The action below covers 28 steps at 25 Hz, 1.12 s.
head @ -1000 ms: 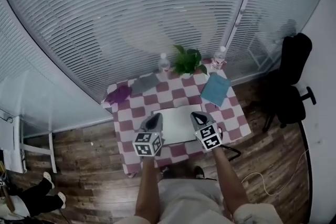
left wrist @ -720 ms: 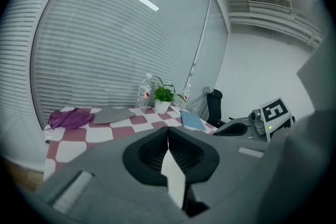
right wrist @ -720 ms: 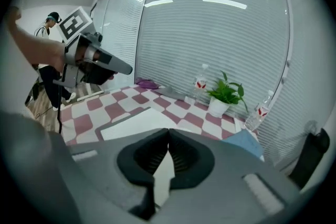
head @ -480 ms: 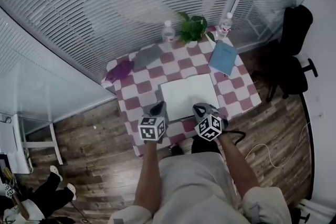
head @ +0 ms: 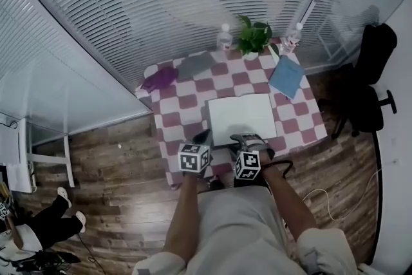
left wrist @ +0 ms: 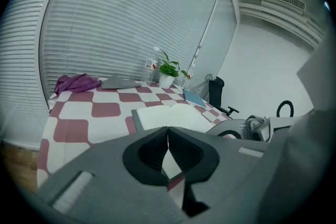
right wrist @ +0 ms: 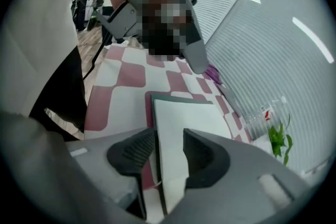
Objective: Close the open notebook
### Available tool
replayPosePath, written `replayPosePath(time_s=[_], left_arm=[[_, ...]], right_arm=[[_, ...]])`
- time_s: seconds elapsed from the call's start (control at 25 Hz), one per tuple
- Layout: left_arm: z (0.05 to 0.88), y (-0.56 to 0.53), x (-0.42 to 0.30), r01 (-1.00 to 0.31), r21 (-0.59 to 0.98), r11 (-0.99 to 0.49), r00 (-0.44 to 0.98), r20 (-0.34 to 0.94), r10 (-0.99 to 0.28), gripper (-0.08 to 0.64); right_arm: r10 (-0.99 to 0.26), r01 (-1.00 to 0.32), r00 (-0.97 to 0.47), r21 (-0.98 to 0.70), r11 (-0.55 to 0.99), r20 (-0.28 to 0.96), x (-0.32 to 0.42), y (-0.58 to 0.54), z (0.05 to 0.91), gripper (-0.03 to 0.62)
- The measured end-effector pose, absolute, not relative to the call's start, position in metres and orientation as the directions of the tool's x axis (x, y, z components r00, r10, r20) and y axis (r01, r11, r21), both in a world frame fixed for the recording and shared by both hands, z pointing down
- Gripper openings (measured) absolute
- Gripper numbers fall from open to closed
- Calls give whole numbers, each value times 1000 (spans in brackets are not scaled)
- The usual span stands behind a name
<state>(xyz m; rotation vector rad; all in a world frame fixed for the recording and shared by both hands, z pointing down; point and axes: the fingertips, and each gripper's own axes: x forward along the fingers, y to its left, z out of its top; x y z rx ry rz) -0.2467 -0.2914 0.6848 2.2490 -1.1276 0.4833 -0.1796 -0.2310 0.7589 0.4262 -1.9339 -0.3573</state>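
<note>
My right tongs (right wrist: pixel 169 136) stand wide and grip nothing; the jaws have just been opening. In their gap I see the near edge of the notebook (right wrist: pixel 184 113), white page beside dark cover rim. The pads do not press on it, and I cannot tell whether that edge is already between them or just beyond. My left tongs (left wrist: pixel 168 131), close beside the right, are closed tip to tip and empty, aimed at the same near edge.

The notebook lies open and flat on the checked table (head: pixel 187 118), straight ahead of both tongs. Past it, off to the right, is a blue book (head: pixel 287 76). At the far edge stand a plant (head: pixel 254 37) and bottles (head: pixel 224 35), with cloths (head: pixel 159 79) far to the left.

I judge the notebook light, its cover fairly stiff and its pages thin and floppy — easy to crease if pinched alone. I would take it at the outer edge of one half, cover and pages together, and swing that half over about the spine. Because it lies flat, one jaw has to slip under the cover, and the tablecloth may ruck up as it does.
</note>
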Motion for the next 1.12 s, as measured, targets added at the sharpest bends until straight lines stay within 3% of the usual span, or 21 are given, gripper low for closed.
replayPosePath(time_s=[0.16,0.44,0.6,0.64,0.8,1.12], left_arm=[[684,-286,-253,-821,314,-476,566,552,-612,9],[679,-286,-257,-823,306,-478,563,542,-623,9],[686,-284,-262,-839,302,-452,540,565,-624,9],[690,-284,-265,-848,293,-441,525,581,-623,9],[703,-281,-277,-855,324,-406,516,617,-594,17],[711,-276,-259,-783,485,-390,621,584,-522,201]], right_arm=[[-483,38,-301,517,855,822,-186,-232,770,181],[-535,71,-215,559,826,817,-184,-238,778,176],[-565,122,-187,590,798,804,-186,-232,783,125],[-574,119,-185,597,793,798,-186,-231,784,94],[-618,47,-206,638,768,759,-185,-232,776,75],[-659,-118,-264,655,747,704,-180,-233,749,60]])
